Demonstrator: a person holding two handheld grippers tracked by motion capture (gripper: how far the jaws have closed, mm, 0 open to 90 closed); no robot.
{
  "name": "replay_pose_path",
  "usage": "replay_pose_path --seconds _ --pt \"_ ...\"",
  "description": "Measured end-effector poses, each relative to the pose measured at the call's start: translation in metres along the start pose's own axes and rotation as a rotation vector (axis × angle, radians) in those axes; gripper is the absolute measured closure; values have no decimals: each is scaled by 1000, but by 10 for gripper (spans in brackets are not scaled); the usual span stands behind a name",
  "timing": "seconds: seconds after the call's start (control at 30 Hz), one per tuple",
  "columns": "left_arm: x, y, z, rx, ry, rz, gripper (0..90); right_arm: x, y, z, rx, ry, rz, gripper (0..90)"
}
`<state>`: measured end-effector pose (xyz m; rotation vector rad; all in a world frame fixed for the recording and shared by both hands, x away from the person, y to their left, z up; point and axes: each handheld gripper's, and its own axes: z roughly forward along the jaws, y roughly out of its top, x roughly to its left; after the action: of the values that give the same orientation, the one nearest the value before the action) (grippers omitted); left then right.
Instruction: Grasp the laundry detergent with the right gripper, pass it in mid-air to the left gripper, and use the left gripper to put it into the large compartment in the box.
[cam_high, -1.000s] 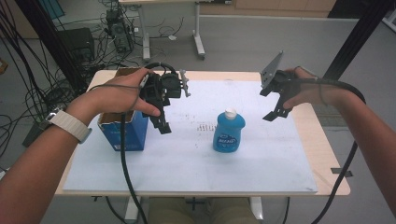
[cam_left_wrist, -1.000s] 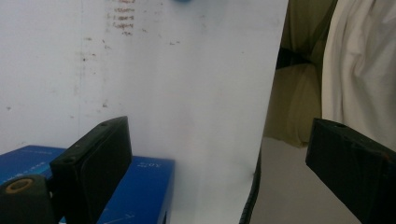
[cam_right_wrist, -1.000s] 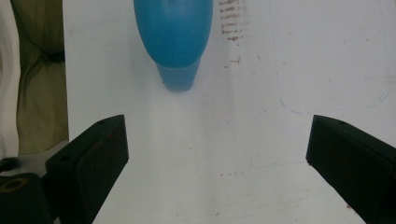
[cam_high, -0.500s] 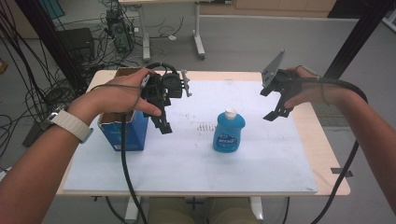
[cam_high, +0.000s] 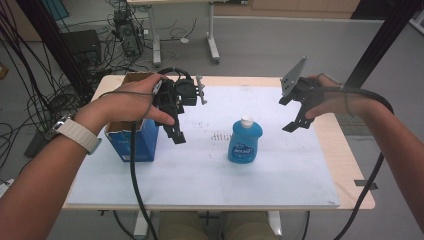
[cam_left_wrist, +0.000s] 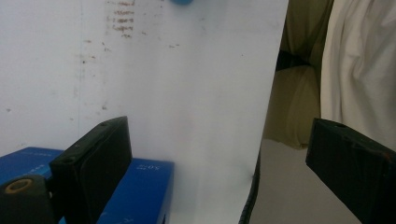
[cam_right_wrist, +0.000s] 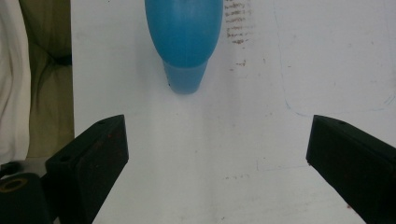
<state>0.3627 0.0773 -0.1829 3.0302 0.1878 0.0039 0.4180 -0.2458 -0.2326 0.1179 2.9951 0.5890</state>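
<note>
Smooth, probably plastic teardrop blue bottle (cam_high: 245, 141) beside boxy cardboard carton (cam_high: 131, 137).

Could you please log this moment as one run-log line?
left hand-held gripper: open, above blue cardboard box | right hand-held gripper: open, empty | blue plastic soap bottle: upright, untouched on white table sheet

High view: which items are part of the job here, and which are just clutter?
In play:
- blue bottle, upright mid-table, between both grippers
- blue box, open top, beside the left gripper
- right gripper, jaws open, nothing held

Just lying about:
- cables on the floor to the left
- desk legs behind the table
- dark equipment on the floor beyond
</note>
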Motion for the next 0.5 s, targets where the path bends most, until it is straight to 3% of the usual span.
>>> replay_pose_path --seconds 0.5 --pt "0 2 2 8 2 4 74 2 -5 5 -36 -4 0 52"
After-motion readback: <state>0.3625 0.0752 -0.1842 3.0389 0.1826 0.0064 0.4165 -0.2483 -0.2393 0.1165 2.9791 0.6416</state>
